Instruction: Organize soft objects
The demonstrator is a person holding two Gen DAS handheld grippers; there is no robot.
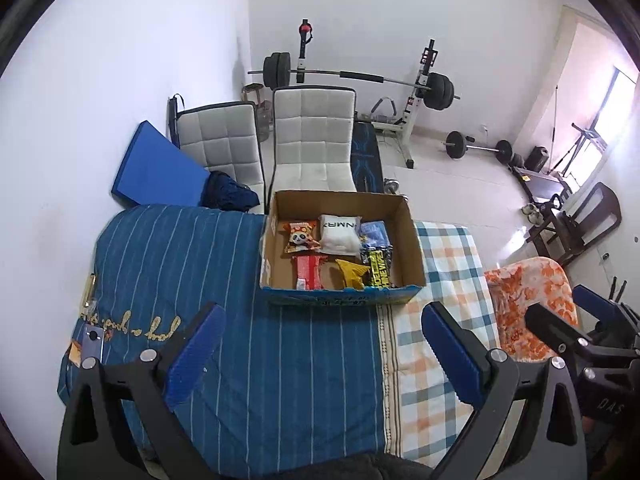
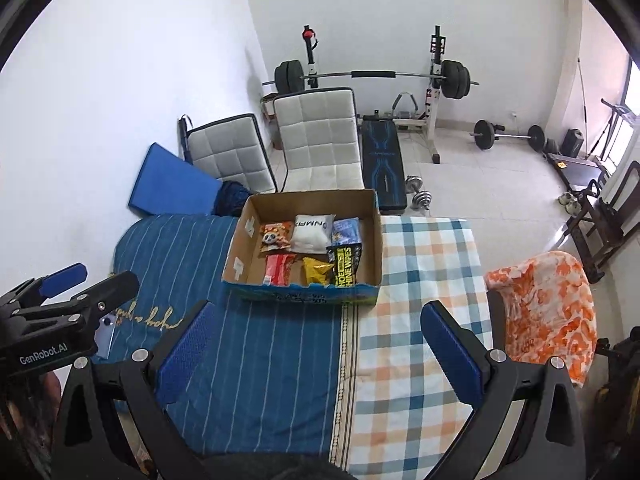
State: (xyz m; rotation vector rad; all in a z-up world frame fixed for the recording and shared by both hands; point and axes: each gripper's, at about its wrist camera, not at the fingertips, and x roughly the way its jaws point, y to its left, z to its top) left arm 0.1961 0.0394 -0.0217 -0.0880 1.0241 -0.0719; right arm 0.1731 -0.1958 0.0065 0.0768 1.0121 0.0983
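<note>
Behind the bed (image 1: 280, 360), the weight bench (image 2: 382, 160) is partly hidden by two white chairs (image 1: 312, 140). On the bedding a cardboard box (image 1: 412, 240) holds soft packets (image 1: 340, 234), their print hard to read. Both the left hand-held gripper (image 1: 320, 344) and right hand-held gripper (image 2: 316, 340) are spread wide, gripping nothing.

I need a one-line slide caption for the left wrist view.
Open left gripper hovers above a blue striped quilt, facing a cardboard box of soft packets.
</note>
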